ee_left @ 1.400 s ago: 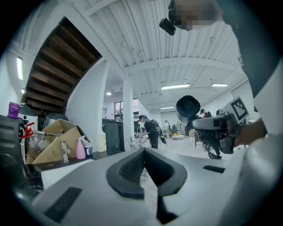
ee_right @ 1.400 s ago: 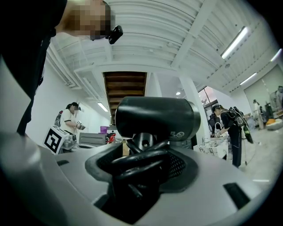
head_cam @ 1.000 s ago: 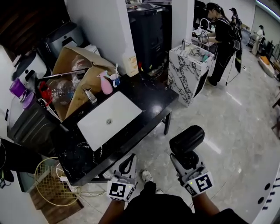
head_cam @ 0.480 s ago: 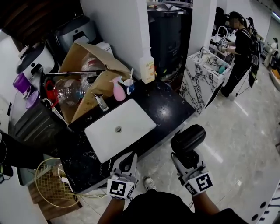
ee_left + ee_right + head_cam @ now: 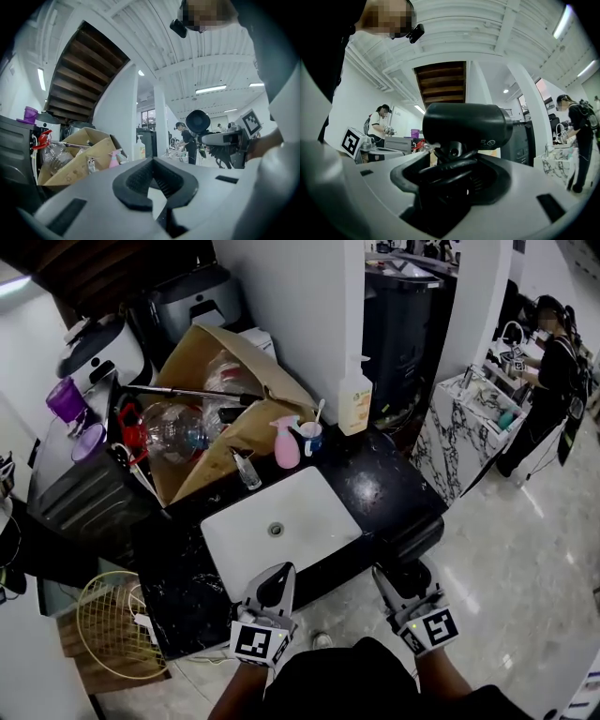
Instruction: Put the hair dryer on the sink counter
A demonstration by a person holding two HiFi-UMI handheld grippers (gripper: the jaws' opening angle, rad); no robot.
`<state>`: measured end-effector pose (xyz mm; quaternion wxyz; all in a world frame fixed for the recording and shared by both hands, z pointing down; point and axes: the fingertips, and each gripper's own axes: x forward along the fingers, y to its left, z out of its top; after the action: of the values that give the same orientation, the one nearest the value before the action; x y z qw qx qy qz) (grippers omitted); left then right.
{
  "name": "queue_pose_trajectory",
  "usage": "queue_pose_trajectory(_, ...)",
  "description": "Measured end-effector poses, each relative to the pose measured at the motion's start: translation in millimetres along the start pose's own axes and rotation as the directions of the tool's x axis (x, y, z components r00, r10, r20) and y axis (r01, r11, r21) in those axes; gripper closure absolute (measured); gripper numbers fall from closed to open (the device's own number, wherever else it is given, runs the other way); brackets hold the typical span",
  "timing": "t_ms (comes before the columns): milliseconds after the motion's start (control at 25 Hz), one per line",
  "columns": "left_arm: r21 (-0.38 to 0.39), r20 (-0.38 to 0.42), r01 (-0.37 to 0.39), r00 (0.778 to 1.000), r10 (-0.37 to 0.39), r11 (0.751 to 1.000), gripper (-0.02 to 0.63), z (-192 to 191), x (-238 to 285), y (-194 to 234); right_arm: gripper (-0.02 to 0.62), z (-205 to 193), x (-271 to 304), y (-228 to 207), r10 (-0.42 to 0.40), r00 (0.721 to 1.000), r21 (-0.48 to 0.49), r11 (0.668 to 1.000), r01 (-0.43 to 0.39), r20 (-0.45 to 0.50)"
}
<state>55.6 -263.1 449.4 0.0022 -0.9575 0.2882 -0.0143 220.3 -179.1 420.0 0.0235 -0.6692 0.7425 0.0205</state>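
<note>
The black hair dryer (image 5: pixel 464 124) stands upright in my right gripper (image 5: pixel 454 164), which is shut on its handle. In the head view the hair dryer (image 5: pixel 412 538) hangs at the front right corner of the black sink counter (image 5: pixel 375 488), with the right gripper (image 5: pixel 405 576) just below it. The white basin (image 5: pixel 281 521) is set in the counter's middle. My left gripper (image 5: pixel 275 579) points at the counter's front edge below the basin, its fingertips together with nothing held. In the left gripper view the left gripper (image 5: pixel 152 163) fills the bottom and the hair dryer (image 5: pixel 198 121) shows at right.
A cardboard box (image 5: pixel 202 418) with plastic bottles stands at the counter's back left. A pink spray bottle (image 5: pixel 286 442), a cup (image 5: pixel 311 437) and a soap bottle (image 5: pixel 354 404) line the back. A wire basket (image 5: pixel 108 629) sits on the floor at left. A person (image 5: pixel 553 362) works at a marbled counter (image 5: pixel 469 418).
Both grippers have moved forward to the sink counter, which now lies closer and more centred. The hair dryer has gone from over the open floor to the counter's front right corner.
</note>
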Motion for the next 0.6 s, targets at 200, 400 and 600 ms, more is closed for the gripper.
queue_pose_trajectory(200,-0.006,-0.008,-0.072,0.997,0.072,0.997,0.607,-6.9,15.7,21.5,0.337,-10.0,35.5,-16.9,0.053,0.999,0.03,0.998,-0.053,-0.004)
queue_pose_trajectory(400,-0.006,-0.011,-0.159,0.987,0.159,0.987,0.607,-1.3,41.2,38.7,0.337,-16.7,80.9,-38.7,0.133,0.991,0.037,0.991,-0.132,-0.015)
queue_pose_trajectory(600,0.002,-0.011,-0.272,0.962,0.272,0.962,0.607,2.3,67.0,56.3,0.337,-26.1,124.4,-60.2,0.248,0.968,0.066,0.967,-0.247,-0.02)
